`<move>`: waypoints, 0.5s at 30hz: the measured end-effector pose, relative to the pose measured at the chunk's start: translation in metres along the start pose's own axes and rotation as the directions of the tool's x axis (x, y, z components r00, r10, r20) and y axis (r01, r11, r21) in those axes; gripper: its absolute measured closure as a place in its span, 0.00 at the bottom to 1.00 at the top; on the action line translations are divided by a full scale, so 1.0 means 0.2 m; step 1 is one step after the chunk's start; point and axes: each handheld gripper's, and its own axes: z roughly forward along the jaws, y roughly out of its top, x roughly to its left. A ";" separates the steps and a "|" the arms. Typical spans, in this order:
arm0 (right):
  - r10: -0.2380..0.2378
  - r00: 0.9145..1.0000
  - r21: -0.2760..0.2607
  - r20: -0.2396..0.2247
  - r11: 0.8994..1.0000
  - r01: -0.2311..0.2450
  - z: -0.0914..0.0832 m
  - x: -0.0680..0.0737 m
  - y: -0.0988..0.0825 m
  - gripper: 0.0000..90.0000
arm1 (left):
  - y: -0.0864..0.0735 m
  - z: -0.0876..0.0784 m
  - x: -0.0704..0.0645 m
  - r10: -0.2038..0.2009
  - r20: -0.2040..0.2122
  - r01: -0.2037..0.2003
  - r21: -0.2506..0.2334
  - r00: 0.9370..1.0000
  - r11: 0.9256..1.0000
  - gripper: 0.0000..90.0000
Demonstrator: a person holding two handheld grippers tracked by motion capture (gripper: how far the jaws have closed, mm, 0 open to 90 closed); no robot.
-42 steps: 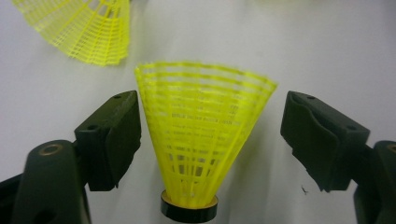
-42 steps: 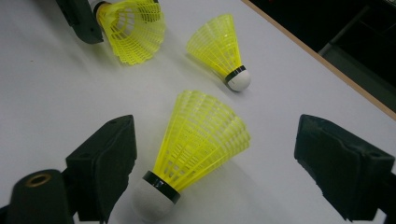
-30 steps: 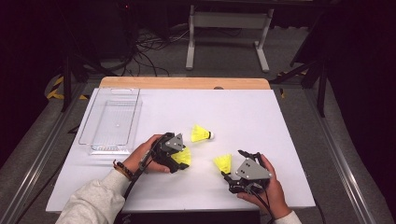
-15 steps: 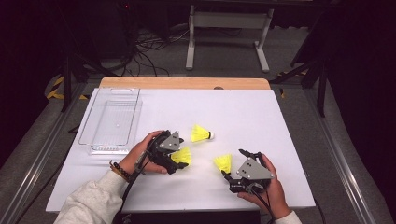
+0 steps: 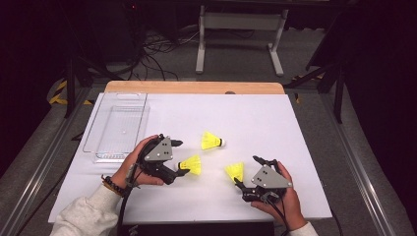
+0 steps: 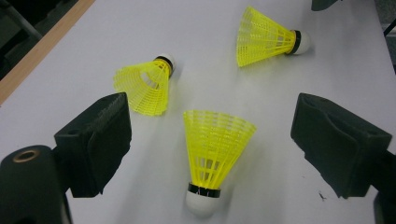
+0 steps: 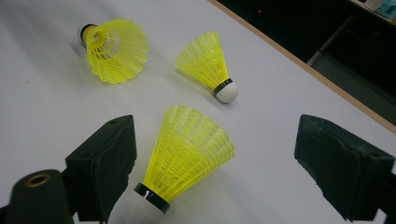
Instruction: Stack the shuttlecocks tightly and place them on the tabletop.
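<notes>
On the white table top (image 5: 275, 123) lie three yellow shuttlecocks. The left gripper (image 5: 173, 158) sits at about 8 o'clock from the table's middle, its jaws wide apart; they have just been opening, and the near-left shuttlecock (image 5: 191, 164) lies free between them, touched by neither pad. In the left gripper view that shuttlecock (image 6: 212, 161) rests on the sheet with its white cork toward 6 o'clock. The right gripper (image 5: 250, 172) is at about 5 o'clock, jaws also apart, with the right shuttlecock (image 5: 235, 171) between them and unclamped; in the right gripper view it (image 7: 184, 156) lies with its cork at 7 o'clock. The third shuttlecock (image 5: 212, 141) lies near the middle. A clear plastic tray (image 5: 117, 125) stands at 9 o'clock.
</notes>
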 end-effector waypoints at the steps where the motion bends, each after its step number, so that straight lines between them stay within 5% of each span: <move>1: 0.001 1.000 -0.001 0.001 1.000 -0.001 0.00 0.00 0.00 0.15 | -0.01 -0.01 -0.01 -0.002 -0.004 0.002 -0.003 1.000 1.000 0.15; 15: 0.026 1.000 -0.018 -0.006 0.999 -0.026 -0.01 -0.01 0.00 0.16 | -0.09 -0.15 -0.10 0.027 -0.071 -0.030 -0.039 0.997 0.999 0.15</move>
